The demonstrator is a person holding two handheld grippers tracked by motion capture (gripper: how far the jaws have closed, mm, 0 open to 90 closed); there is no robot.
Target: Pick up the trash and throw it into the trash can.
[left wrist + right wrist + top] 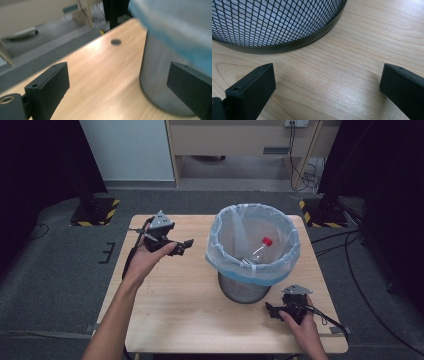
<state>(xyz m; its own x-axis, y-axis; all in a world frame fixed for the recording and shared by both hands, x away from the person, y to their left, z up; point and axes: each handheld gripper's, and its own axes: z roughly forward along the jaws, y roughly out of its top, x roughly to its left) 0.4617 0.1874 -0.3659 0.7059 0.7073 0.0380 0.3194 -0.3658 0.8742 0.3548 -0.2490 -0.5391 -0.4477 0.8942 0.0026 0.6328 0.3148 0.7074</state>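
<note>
The plastic bottle (259, 251) with the red cap lies already inside the bin (252, 245), which stands near the right edge of the tabletop (190, 305) — so the main work looks done to me. The left claw (181, 247) is released and empty, held over the far left part of the tabletop, beside the bin. The right claw (272, 310) is also released, low at the near right corner — it seems only the pulling back of the hands is left.
</note>
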